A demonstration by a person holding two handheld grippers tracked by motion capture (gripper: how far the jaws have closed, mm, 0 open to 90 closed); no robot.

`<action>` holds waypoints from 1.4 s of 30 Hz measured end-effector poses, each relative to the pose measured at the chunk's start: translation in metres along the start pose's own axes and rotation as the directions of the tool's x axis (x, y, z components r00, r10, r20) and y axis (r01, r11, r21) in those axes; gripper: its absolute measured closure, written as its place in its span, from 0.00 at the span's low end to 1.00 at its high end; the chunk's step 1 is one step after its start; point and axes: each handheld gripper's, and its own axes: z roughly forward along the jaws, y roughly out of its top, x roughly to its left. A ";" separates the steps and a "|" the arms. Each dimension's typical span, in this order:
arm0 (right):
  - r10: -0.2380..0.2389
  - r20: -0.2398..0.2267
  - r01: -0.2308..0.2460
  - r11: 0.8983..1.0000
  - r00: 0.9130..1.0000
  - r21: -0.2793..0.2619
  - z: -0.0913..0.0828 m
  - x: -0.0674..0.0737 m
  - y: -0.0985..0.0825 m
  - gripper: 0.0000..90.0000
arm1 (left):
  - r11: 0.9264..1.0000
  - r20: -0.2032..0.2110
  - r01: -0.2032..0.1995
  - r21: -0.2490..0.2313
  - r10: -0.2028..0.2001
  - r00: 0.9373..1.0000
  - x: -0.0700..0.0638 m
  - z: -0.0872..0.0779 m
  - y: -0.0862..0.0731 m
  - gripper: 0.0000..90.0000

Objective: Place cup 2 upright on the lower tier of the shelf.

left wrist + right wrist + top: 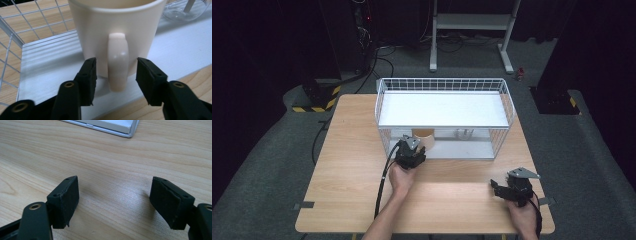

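The left gripper (116, 72) is flanking the cream ceramic mug's handle (117, 62), pads not yet pressing, on the white wire rack's lower shelf (50, 65); the right gripper (113, 202) is resting released over the wooden table (112, 165).

Lower centre of frame: we find the wire rack's (507, 107) front open; its upper shelf (442, 110) caps headroom over the mug (423, 136); mesh walls both ends.
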 end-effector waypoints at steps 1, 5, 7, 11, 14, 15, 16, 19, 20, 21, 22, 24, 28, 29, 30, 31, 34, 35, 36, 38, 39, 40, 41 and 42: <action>0.002 0.001 -0.002 1.000 1.000 0.002 0.000 0.000 0.000 0.26 | 1.000 -0.002 0.000 0.000 0.000 1.000 0.000 0.001 0.000 0.62; 0.000 0.000 0.000 1.000 1.000 0.000 0.000 0.000 0.000 0.27 | 1.000 -0.007 -0.005 0.020 0.006 1.000 0.000 0.005 0.003 0.68; 0.000 0.000 0.000 1.000 1.000 0.000 0.000 0.000 0.000 0.27 | 1.000 -0.013 -0.013 0.022 0.013 1.000 0.001 0.006 0.005 0.71; 0.000 0.000 0.000 1.000 1.000 0.000 0.000 0.000 0.000 0.27 | 1.000 -0.013 0.000 0.028 0.000 1.000 0.002 0.009 0.008 0.75; 0.000 0.000 0.000 1.000 1.000 0.000 0.000 0.000 0.000 0.26 | 1.000 -0.017 0.004 0.028 -0.003 1.000 0.001 0.012 0.008 0.78; 0.000 0.000 0.000 1.000 1.000 0.000 0.000 0.000 0.000 0.26 | 0.999 -0.006 0.015 0.031 -0.015 1.000 0.001 0.013 0.008 0.79; 0.000 0.000 0.000 1.000 1.000 0.000 0.000 0.000 0.000 0.27 | 0.999 -0.015 0.012 0.030 -0.011 1.000 0.002 0.014 0.008 0.80; -0.001 0.000 0.001 1.000 1.000 0.000 0.000 0.000 0.000 0.27 | 0.999 -0.013 0.021 0.037 -0.020 1.000 0.002 0.016 0.007 0.82; 0.000 0.000 0.000 1.000 1.000 0.000 0.000 0.000 0.000 0.26 | 0.999 -0.018 0.021 0.042 -0.020 1.000 0.002 0.017 0.007 0.83; -0.001 0.000 0.001 1.000 1.000 0.000 0.000 0.000 0.000 0.27 | 0.999 -0.018 0.021 0.045 -0.020 1.000 0.002 0.018 0.006 0.83; 0.000 0.000 0.000 1.000 1.000 0.000 0.000 0.000 0.000 0.26 | 0.999 -0.019 0.017 0.047 -0.016 1.000 0.003 0.018 0.006 0.82; 0.000 0.000 0.000 1.000 1.000 0.000 0.000 0.000 0.000 0.26 | 0.998 0.020 0.031 0.047 -0.032 0.999 0.002 0.018 0.006 0.77; 0.000 -0.001 0.000 1.000 1.000 0.000 0.000 0.000 0.000 0.26 | 0.998 0.040 0.039 0.056 -0.041 0.998 0.004 0.017 0.005 0.56; -0.001 0.000 0.001 1.000 1.000 0.000 0.000 0.000 0.000 0.26 | 0.998 0.034 0.033 0.050 -0.034 0.999 0.006 0.016 0.005 0.52; -0.001 0.000 0.001 1.000 1.000 0.000 0.000 0.000 0.000 0.26 | 0.997 0.050 0.055 0.053 -0.057 0.997 0.005 0.015 0.005 0.49; -0.001 0.000 0.001 1.000 1.000 0.000 0.000 0.000 0.000 0.26 | 0.998 0.037 0.048 0.050 -0.050 0.998 0.006 0.014 0.005 0.46; 0.000 0.000 0.000 1.000 1.000 0.000 0.000 0.000 0.000 0.26 | 0.998 0.055 0.048 0.047 -0.050 0.997 0.005 0.009 0.005 0.40; -0.001 0.000 0.001 1.000 1.000 0.000 0.000 0.000 0.000 0.26 | 0.998 0.060 0.054 0.040 -0.056 0.997 0.004 0.008 0.006 0.37; -0.001 0.000 0.001 1.000 1.000 0.000 0.000 0.000 0.000 0.26 | 0.999 0.052 0.031 0.038 -0.033 0.998 0.005 0.005 0.006 0.36; -0.001 0.000 0.001 1.000 1.000 0.000 0.000 0.000 0.000 0.26 | 0.999 0.066 0.034 0.031 -0.036 0.997 0.004 0.002 0.006 0.34; 0.000 0.000 0.000 1.000 1.000 0.000 0.000 0.000 0.000 0.27 | 0.999 0.072 0.029 0.034 -0.032 0.997 0.005 0.001 0.006 0.34; -0.001 0.000 0.001 1.000 1.000 0.000 0.000 0.000 0.000 0.26 | 0.999 0.077 0.022 0.032 -0.024 0.997 0.005 -0.001 0.007 0.33; -0.001 0.000 0.001 1.000 1.000 0.000 0.000 0.000 0.000 0.26 | 0.999 0.081 0.029 0.028 -0.031 0.996 0.005 -0.002 0.007 0.33; -0.001 0.000 0.001 1.000 1.000 0.000 0.000 0.000 0.000 0.26 | 0.999 0.083 0.027 0.029 -0.030 0.996 0.006 -0.004 0.007 0.32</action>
